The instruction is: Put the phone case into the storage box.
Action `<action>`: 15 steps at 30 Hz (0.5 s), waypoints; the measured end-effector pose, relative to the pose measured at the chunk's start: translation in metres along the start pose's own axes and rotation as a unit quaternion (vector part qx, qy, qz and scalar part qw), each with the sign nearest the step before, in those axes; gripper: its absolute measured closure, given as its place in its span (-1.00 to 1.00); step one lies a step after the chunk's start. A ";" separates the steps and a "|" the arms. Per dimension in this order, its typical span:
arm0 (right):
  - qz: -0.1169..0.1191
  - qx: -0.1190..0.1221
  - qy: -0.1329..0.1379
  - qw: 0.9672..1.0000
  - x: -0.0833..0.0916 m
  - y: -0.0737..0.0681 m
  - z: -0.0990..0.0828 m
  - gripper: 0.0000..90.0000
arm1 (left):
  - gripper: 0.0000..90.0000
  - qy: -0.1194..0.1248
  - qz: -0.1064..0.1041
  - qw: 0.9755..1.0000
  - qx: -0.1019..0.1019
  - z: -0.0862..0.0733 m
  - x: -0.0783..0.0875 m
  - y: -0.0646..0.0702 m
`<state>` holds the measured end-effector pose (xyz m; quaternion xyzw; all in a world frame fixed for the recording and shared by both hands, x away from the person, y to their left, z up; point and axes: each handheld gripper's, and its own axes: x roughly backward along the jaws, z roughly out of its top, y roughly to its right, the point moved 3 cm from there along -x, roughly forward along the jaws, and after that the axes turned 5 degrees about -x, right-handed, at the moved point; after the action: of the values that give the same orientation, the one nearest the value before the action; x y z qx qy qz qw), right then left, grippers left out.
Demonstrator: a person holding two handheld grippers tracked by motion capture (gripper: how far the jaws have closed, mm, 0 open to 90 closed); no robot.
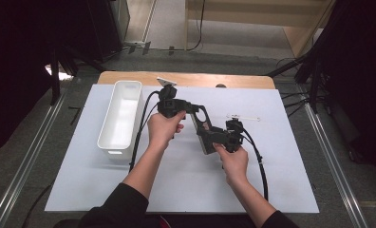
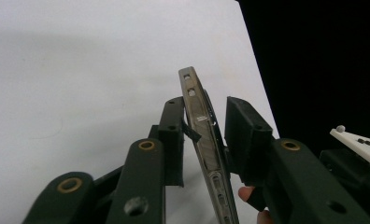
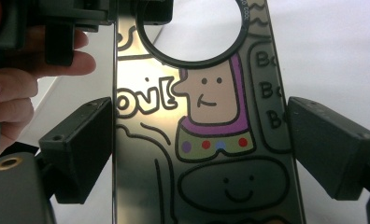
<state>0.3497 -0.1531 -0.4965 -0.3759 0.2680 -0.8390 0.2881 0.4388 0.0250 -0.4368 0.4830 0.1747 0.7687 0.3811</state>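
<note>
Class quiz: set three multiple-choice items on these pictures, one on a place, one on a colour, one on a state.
1. Where is the white bin?
A. beyond the left hand, at the left of the high view
B. between the two grippers
C. on the floor

2. The hood drawn on the phone case is
A. green
B. purple
C. orange

3. The right gripper is
A. open above the bin
B. lying on the table
C. clamping the case's edges

Answers: A, the high view shows it there; B, a purple band frames the face; C, its pads press both long edges.
</note>
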 end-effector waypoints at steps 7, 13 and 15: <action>0.001 0.002 -0.001 1.000 -0.001 0.000 -0.001 -0.77 | 0.62 0.003 -0.011 1.000 0.007 0.000 0.000 0.001; 0.000 0.004 -0.005 1.000 -0.002 -0.001 -0.002 -0.77 | 0.69 0.002 -0.026 1.000 0.007 0.000 -0.001 0.002; 0.000 0.004 -0.005 1.000 -0.002 -0.001 -0.002 -0.77 | 0.70 0.003 -0.029 1.000 0.009 0.000 -0.001 0.002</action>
<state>0.3491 -0.1502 -0.4981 -0.3791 0.2634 -0.8380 0.2909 0.4386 0.0233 -0.4357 0.4793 0.1968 0.7568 0.3984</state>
